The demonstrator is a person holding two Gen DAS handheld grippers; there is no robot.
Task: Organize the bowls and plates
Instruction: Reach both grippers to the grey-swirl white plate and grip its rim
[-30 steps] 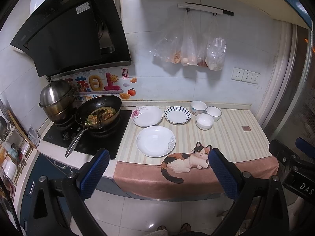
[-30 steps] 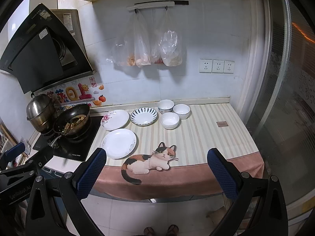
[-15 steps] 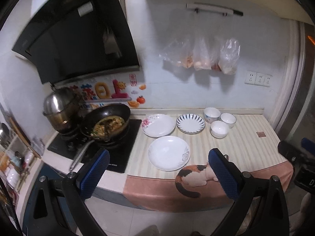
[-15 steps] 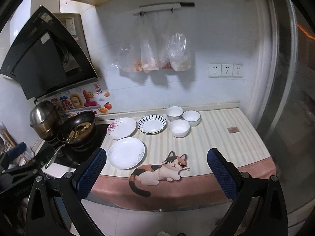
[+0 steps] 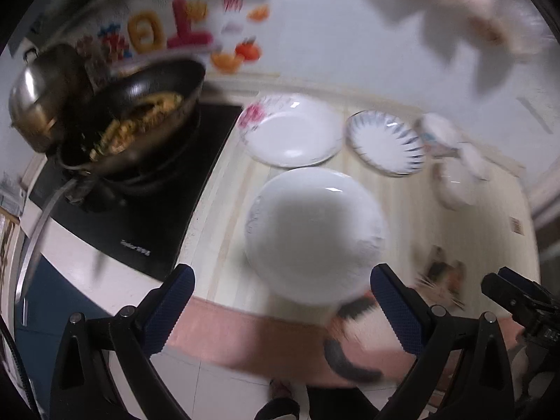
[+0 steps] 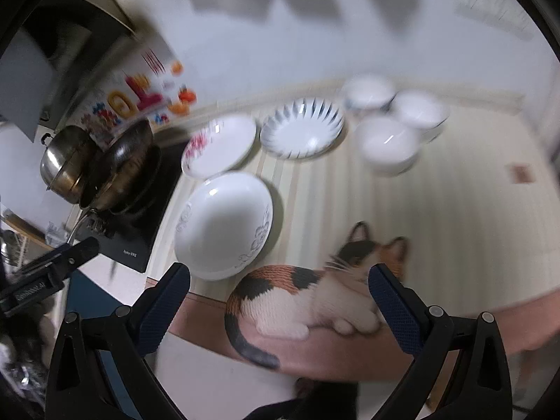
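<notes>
A large white plate [image 5: 315,234] lies near the counter's front edge, also in the right wrist view [image 6: 224,224]. Behind it are a floral plate [image 5: 290,133] [image 6: 218,145] and a blue-rayed plate [image 5: 385,141] [image 6: 302,129]. Three white bowls [image 5: 455,164] [image 6: 388,140] cluster to the right of the plates. My left gripper [image 5: 280,308] is open and empty, just in front of the white plate. My right gripper [image 6: 278,301] is open and empty over the cat picture [image 6: 315,297]. Both views are motion-blurred.
A black wok with food [image 5: 136,129] sits on the black cooktop [image 5: 164,210], with a steel pot [image 5: 45,98] behind it. The counter has a striped mat [image 6: 455,217]. Bags hang on the wall above the bowls [image 5: 472,17].
Both grippers have moved forward and down, much closer to the counter. The left one now faces the large white plate. Both stay open.
</notes>
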